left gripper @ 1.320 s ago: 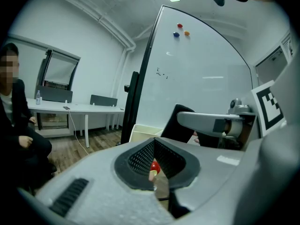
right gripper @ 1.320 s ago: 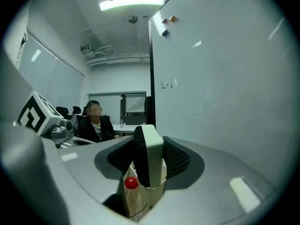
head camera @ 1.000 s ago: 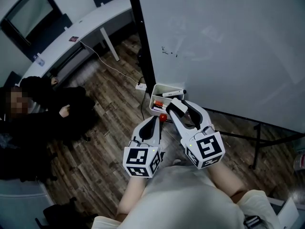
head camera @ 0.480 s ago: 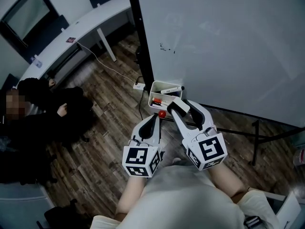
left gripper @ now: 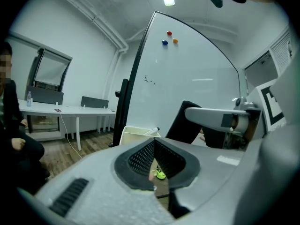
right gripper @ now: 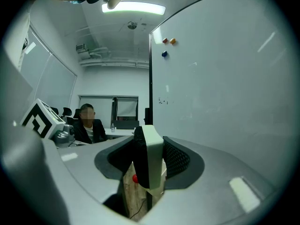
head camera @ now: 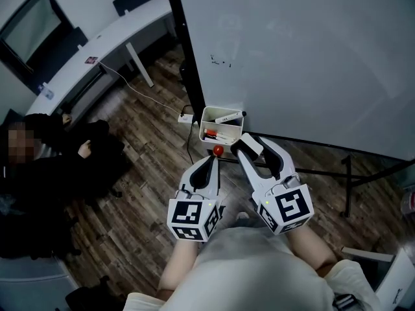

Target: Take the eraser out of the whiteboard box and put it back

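Now: eraser (right gripper: 152,154) out, held just beside whiteboard box (head camera: 203,123).
R gripper (head camera: 252,148) clamped on eraser; L gripper (head camera: 212,162) shut, empty. Keep grip firm, align over box, lower clear of markers (head camera: 216,135).

We hold both grippers out ahead of our body, side by side and close together, with our left forearm (head camera: 176,267) and right forearm (head camera: 310,241) bare behind them. Our left gripper (head camera: 212,162) tips slightly downward, jaws brought together on nothing. Our right gripper (head camera: 254,146) reaches a little further forward, roughly level, its jaws clamped on the eraser (right gripper: 150,158), which stands upright between the pads.
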`<control>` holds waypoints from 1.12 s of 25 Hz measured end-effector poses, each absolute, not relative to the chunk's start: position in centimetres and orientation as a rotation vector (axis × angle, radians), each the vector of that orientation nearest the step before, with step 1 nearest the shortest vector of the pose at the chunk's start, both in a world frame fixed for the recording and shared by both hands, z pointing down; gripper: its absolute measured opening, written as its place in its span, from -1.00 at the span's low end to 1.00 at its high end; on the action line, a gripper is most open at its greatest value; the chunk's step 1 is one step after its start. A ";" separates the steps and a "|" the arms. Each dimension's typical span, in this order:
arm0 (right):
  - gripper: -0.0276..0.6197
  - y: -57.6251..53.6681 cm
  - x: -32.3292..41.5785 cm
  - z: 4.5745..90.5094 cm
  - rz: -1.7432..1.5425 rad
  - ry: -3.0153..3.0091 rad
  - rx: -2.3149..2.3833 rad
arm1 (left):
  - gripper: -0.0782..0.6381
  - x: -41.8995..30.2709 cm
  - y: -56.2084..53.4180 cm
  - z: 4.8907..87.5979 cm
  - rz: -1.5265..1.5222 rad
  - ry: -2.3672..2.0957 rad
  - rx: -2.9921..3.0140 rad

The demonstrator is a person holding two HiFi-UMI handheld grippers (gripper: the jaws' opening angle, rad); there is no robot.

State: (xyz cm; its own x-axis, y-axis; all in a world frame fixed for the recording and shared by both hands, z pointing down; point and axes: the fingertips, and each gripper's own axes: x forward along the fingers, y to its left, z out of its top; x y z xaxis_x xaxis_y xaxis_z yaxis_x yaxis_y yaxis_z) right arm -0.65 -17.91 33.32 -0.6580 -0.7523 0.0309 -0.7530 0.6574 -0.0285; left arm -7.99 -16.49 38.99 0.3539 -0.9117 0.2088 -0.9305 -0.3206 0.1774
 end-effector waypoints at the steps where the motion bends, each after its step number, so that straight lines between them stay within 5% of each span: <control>1: -0.34 -17.7 -0.5 33.3 0.057 -2.842 1.299 | -0.77 -7.9 -16.3 39.0 0.103 -1.639 2.357; 28: -0.34 -12.9 0.5 32.7 0.066 -2.828 1.394 | -0.77 -7.9 -12.2 38.6 0.077 -1.609 2.384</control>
State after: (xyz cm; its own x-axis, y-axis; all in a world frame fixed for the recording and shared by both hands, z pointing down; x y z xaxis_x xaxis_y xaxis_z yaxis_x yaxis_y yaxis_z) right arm 0.46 -12.92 32.70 -0.6092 -0.7930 0.0082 -0.7925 0.6084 -0.0428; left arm -7.90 -12.22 38.65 0.3839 -0.9036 0.1899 -0.9177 -0.3506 0.1869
